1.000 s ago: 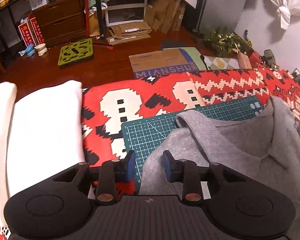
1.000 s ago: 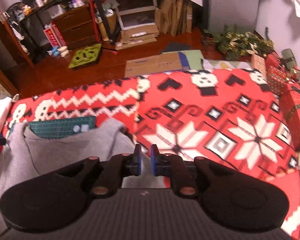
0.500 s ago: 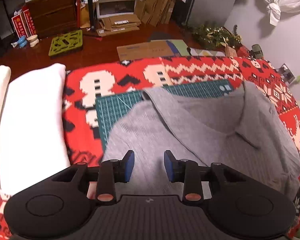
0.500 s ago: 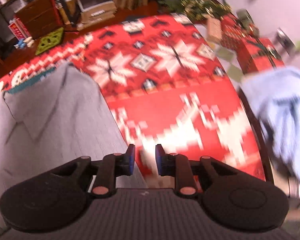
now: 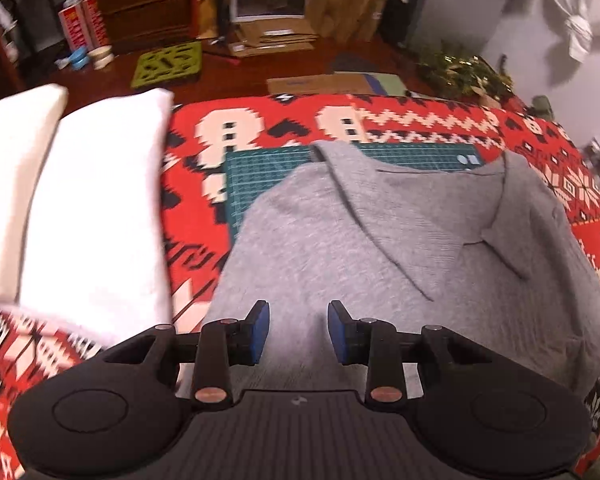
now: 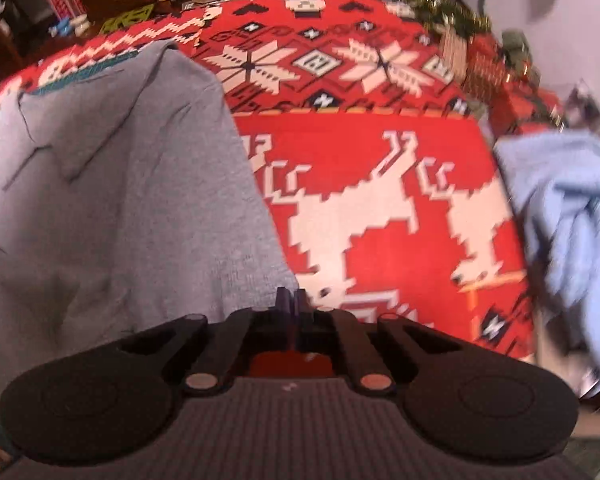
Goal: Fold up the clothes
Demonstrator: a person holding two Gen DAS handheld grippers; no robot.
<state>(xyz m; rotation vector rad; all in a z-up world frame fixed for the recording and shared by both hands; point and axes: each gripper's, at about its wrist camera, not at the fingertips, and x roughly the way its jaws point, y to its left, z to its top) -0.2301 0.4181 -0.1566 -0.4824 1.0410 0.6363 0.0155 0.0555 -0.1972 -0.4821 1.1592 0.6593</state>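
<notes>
A grey collared shirt [image 5: 380, 240] lies spread on the bed, its collar toward the far side over a green cutting mat [image 5: 260, 176]. My left gripper [image 5: 296, 330] hovers over the shirt's near left part, open, with only the fabric below showing in the gap between its blue pads. In the right wrist view the same grey shirt [image 6: 120, 200] fills the left half. My right gripper [image 6: 291, 300] is shut, its pads pressed together right at the shirt's near right corner, where the fabric edge runs into them.
A red patterned blanket [image 6: 380, 200] covers the bed. White pillows [image 5: 96, 208] lie to the left of the shirt. A light blue garment [image 6: 572, 208] is heaped at the bed's right edge. Beyond the bed, cardboard [image 5: 320, 84] and a green tile [image 5: 168, 64] lie on the floor.
The left gripper has slid from the mat's edge to over the shirt's body. The right gripper swung toward the shirt's near right corner, and its jaws, a little apart before, have closed.
</notes>
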